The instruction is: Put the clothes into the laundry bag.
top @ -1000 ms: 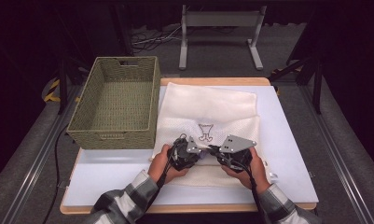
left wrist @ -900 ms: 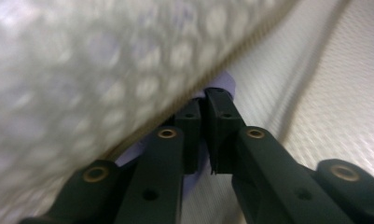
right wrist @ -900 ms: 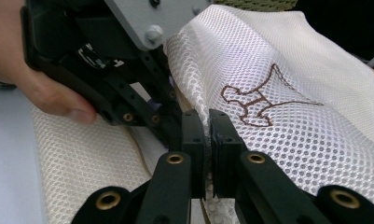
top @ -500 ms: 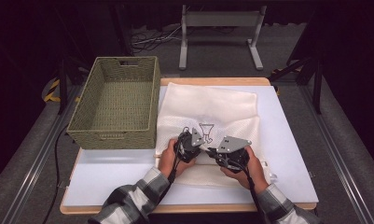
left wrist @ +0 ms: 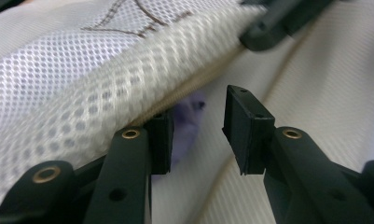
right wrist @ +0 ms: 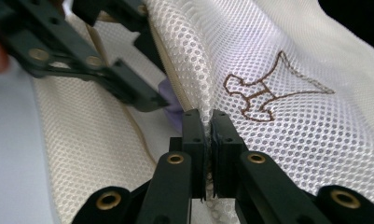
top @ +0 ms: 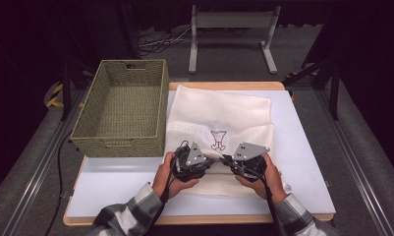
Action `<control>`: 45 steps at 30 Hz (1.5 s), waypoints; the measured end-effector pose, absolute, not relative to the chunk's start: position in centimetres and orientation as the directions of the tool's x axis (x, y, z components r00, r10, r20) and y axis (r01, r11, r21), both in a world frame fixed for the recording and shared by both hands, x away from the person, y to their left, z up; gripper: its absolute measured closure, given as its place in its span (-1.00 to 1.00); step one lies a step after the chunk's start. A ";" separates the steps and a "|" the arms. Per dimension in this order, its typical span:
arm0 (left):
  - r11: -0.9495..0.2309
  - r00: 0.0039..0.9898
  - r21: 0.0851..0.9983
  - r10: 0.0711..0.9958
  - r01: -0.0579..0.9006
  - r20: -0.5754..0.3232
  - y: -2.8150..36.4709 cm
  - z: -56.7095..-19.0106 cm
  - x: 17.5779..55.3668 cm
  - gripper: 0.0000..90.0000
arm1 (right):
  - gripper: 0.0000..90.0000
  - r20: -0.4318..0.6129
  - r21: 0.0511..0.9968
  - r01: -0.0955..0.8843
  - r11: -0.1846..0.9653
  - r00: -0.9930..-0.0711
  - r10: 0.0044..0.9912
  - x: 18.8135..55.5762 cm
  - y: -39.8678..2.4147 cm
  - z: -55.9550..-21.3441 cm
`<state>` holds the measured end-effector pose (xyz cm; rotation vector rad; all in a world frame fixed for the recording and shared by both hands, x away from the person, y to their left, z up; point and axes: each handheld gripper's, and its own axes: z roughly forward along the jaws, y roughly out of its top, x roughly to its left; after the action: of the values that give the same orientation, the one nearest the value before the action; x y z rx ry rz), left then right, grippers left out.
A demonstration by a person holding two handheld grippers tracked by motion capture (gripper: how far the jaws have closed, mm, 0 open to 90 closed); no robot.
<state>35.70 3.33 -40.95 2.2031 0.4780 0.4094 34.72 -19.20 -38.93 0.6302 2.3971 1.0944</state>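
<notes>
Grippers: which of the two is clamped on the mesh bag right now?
The right gripper: its jaws pinch the mesh bag. The left gripper has just been opening, with nothing pressed between its pads.

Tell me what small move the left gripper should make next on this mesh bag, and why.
Probably ease the left gripper forward and close on the mesh bag's zipper edge. Its jaws have just been opening with nothing between them, while the right gripper pinches the mesh, lifting the fold.

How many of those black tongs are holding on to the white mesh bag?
1. The right tongs are clamped on the mesh bag near its brown emblem; the left tongs, just opened, hold nothing.
</notes>
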 end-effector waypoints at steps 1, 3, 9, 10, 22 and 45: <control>-0.587 0.875 0.784 0.467 0.199 0.128 3.3 -40.9 35.7 0.39 | 0.93 -0.191 0.779 0.223 0.585 -0.805 0.562 34.7 -19.2 -38.9; -0.601 0.886 0.779 0.443 0.179 0.138 4.3 -40.8 35.2 0.43 | 0.93 -0.201 0.775 0.220 0.592 -0.802 0.563 34.7 -19.2 -38.9; -0.593 0.864 0.783 0.479 0.186 0.157 7.6 -39.9 34.0 0.41 | 0.93 -0.202 0.777 0.219 0.590 -0.801 0.563 34.6 -19.2 -38.7; -0.598 0.857 0.779 0.487 0.189 0.166 8.4 -39.9 33.8 0.39 | 0.93 -0.200 0.777 0.220 0.590 -0.802 0.562 34.6 -19.2 -38.7; -0.602 0.788 0.725 0.600 0.335 0.134 13.9 -42.5 33.4 0.09 | 0.93 -0.194 0.780 0.220 0.586 -0.805 0.560 34.1 -19.7 -38.4; -0.659 0.852 0.718 0.490 0.223 0.185 2.5 -43.0 34.8 1.00 | 0.93 -0.194 0.786 0.203 0.584 -0.816 0.544 33.9 -18.8 -38.5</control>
<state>34.76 2.50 -42.96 2.2977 0.5155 0.4758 33.85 -18.78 -38.48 0.5998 2.4000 1.1152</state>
